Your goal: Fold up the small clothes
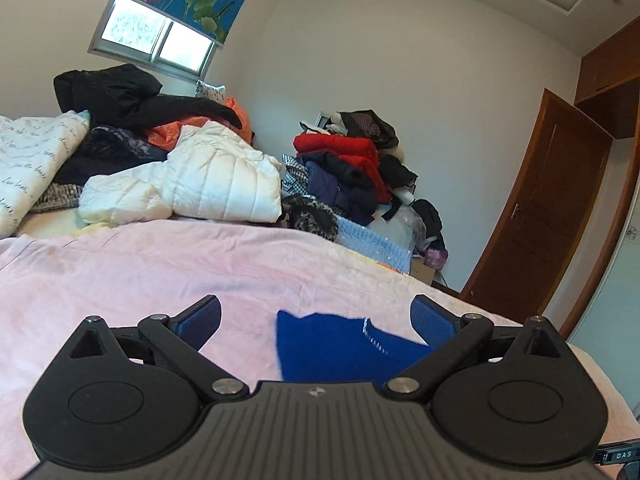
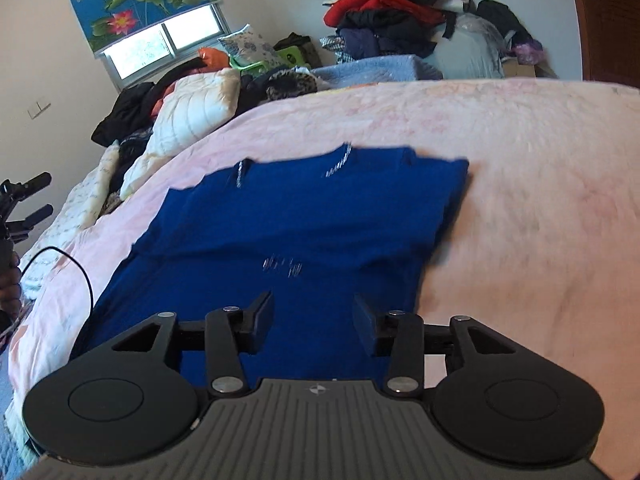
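A blue garment (image 2: 304, 220) lies on the pink bed cover (image 2: 520, 168), its far part doubled back over the rest, with small silver marks on it. My right gripper (image 2: 313, 326) hovers over the near part of the cloth, jaws apart, nothing pinched between them. The left wrist view shows only a corner of the same blue garment (image 1: 340, 348), lying below and between the fingers of my left gripper (image 1: 318, 318), which stands wide open and holds nothing. At the left edge of the right wrist view the left gripper's fingers (image 2: 34, 196) show, with a hand below them.
A white puffer jacket (image 1: 208, 176), black and orange clothes and a printed quilt (image 1: 28, 160) are heaped at the bed's far side. A second clothes pile (image 1: 352, 168) stands against the wall. A wooden door (image 1: 540, 216) is on the right. A black cable (image 2: 76, 268) crosses the bed's left edge.
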